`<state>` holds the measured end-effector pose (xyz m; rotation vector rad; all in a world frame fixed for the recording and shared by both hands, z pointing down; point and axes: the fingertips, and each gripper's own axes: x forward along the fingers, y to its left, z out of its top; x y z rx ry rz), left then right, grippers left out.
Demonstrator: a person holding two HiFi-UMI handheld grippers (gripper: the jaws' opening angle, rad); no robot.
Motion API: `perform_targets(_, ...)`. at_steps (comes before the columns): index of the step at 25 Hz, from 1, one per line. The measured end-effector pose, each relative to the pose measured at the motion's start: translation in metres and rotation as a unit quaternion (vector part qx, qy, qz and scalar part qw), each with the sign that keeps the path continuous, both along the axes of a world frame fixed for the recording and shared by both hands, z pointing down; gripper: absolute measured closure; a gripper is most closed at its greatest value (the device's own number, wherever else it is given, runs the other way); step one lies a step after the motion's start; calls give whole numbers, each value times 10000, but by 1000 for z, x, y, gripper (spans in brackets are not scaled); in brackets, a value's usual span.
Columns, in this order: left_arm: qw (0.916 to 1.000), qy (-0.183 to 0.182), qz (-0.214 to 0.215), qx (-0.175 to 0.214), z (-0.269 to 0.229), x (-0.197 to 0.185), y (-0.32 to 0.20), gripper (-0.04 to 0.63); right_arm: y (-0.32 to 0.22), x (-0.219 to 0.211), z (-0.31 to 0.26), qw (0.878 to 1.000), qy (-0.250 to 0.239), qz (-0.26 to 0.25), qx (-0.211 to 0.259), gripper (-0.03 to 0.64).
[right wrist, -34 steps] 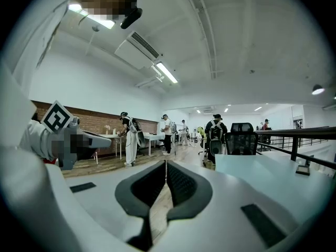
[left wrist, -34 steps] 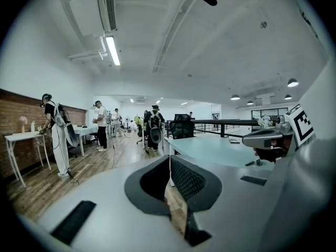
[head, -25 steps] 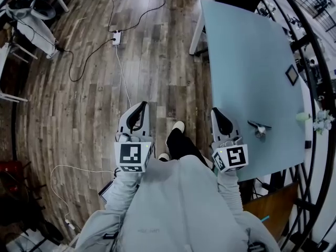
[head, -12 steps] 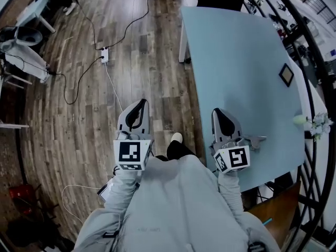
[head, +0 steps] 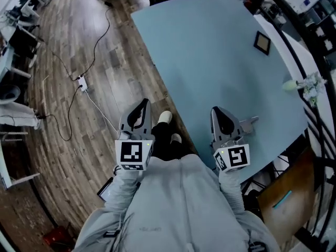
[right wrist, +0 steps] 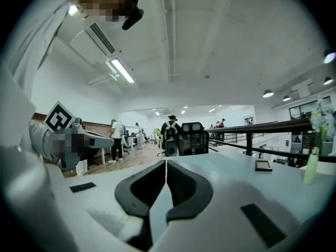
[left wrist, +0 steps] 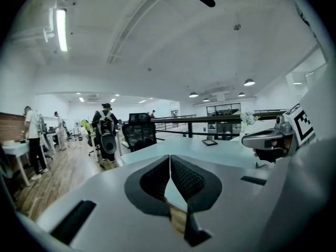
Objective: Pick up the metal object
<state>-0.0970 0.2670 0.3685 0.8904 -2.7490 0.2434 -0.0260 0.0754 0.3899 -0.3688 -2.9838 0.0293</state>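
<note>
Head view shows us standing at the near edge of the pale blue counter (head: 210, 51), the left gripper (head: 140, 108) out over the wooden floor (head: 79, 140) and the right gripper (head: 218, 114) over the counter's near edge. The metal object (head: 249, 123) lies on the counter just beside the right gripper, on its right side, and is partly covered by the gripper body; we cannot tell whether the two touch. Left gripper view: the fingers (left wrist: 187, 180) are clenched, tips meeting, with nothing between them. Right gripper view: the fingers (right wrist: 182, 185) are likewise clenched and empty, looking nearly level across the counter toward a dark framed square (right wrist: 262, 165) far off, so the metal object sits below and to the side of its line of sight. We judge this a carrying posture, both grippers held close to the body and side by side, not a reaching one. The pick-up has not begun. Next, the right gripper likely has to tip down, swing right and release its fingers around the piece, which looks flat and low.
</note>
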Motion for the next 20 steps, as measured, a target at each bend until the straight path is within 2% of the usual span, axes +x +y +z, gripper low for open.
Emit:
perform_targets(5, 9953, 37, 962, 35, 4, -35, -77, 566, -62, 0, 2, 9955, 51, 945, 54, 592)
perform_targets(8, 9850, 78, 1723, 81, 7, -53, -133, 566, -100, 8, 3, 9852, 106, 1708, 102, 592)
perform_targets(12, 9595, 166, 2810, 102, 10, -67, -216, 566, -150, 29, 1, 9596, 203, 2801, 178, 592)
perform_targets(16, 9329, 226, 3591, 146, 13, -67, -276, 566, -185, 47, -1, 9316, 298, 3616, 224, 592)
perform_targets(18, 9170, 282, 3976, 152, 15, -63, -301, 566, -196, 60, -1, 9146, 341, 4022, 244, 592)
perform_targets(20, 8964, 320, 4417, 184, 16, -56, -325, 566, -202, 75, -1, 8937, 397, 4461, 275, 592)
